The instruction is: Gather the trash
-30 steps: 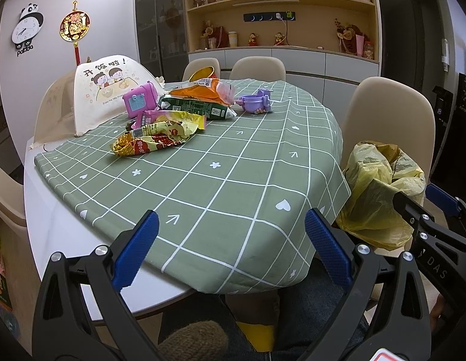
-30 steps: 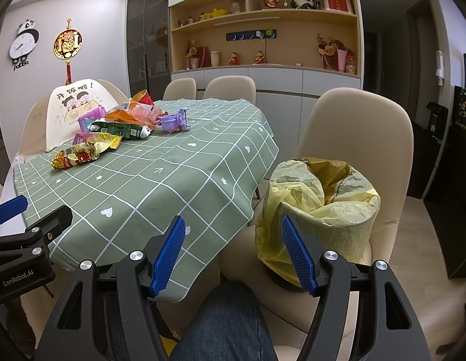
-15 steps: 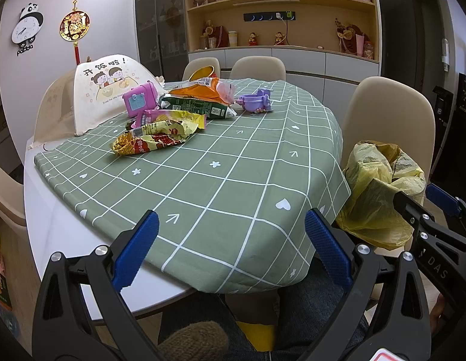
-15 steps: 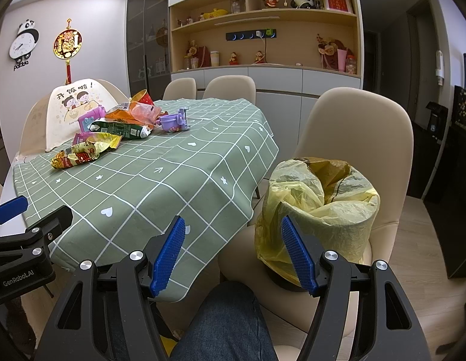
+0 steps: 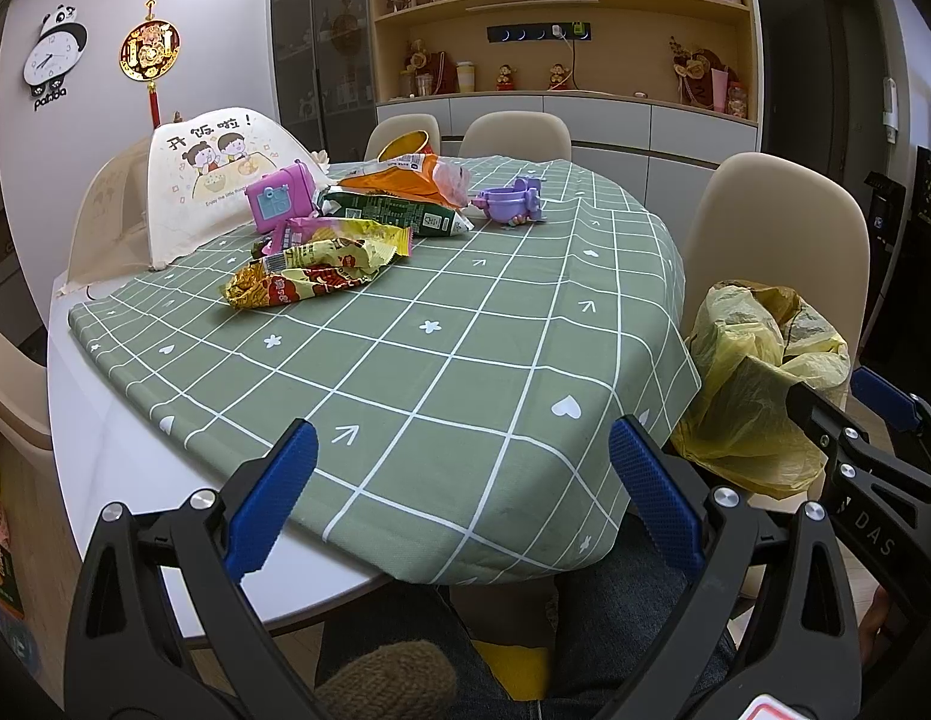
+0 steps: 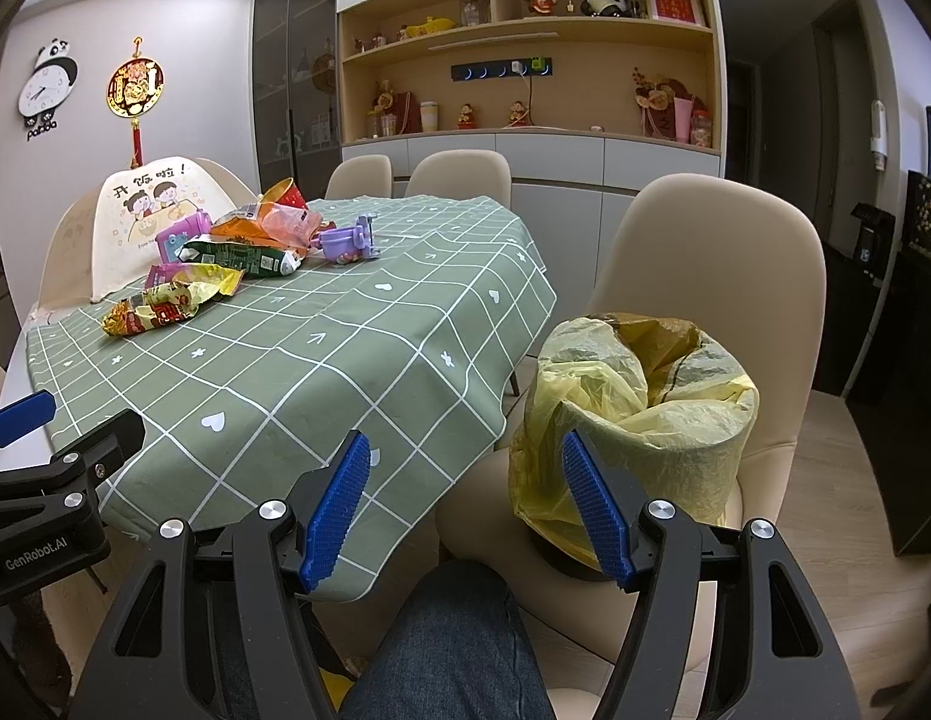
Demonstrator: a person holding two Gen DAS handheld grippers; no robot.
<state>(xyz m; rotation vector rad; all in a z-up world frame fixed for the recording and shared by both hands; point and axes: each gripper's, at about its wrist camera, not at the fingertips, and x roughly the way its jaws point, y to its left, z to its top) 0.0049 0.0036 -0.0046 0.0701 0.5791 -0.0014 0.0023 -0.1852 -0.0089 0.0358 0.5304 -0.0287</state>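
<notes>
Ahead, crinkled snack wrappers heaped, perhaps empty; left gripper, right gripper fingers spread, holding nothing.

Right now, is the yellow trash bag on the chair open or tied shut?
Open. The bag stands on the chair with its mouth spread wide and the inside showing.

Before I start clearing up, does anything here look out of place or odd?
Yes. The bin with its yellow liner sits on a chair seat rather than the floor. Crumpled wrappers are strewn across the tablecloth among two toys.
</notes>
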